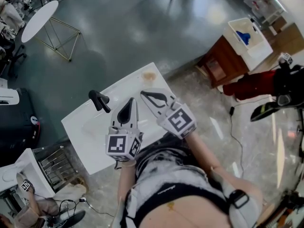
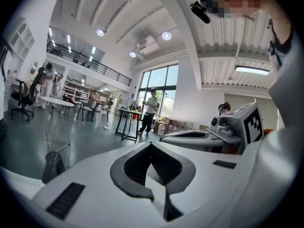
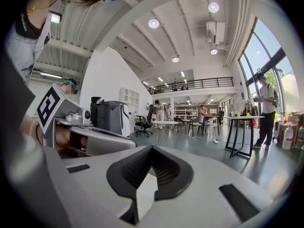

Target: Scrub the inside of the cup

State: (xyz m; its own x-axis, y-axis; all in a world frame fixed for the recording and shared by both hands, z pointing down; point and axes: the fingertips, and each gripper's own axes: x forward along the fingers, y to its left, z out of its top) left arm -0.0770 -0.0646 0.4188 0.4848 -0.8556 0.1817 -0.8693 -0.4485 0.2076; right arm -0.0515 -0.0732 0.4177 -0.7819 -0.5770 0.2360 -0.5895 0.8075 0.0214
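Observation:
No cup shows in any view. In the head view my left gripper [image 1: 129, 103] and right gripper [image 1: 145, 95] are held side by side above a white sink counter [image 1: 78, 127], both pointing away from me. Each is shut with nothing between its jaws. The left gripper view shows its own closed jaws [image 2: 151, 146], with the right gripper [image 2: 199, 136] beside them. Likewise the right gripper view has closed jaws [image 3: 152, 148] and the left gripper [image 3: 95, 144] to its left. A small tan object [image 1: 149, 75] lies at the counter's far corner; I cannot tell what it is.
A black faucet [image 1: 99, 100] rises from the counter left of the grippers and also shows low in the left gripper view [image 2: 53, 165]. A wire rack [image 1: 52, 167] stands at the lower left. A wooden cabinet [image 1: 223, 61] with a white bin is at the right. People and tables stand far off.

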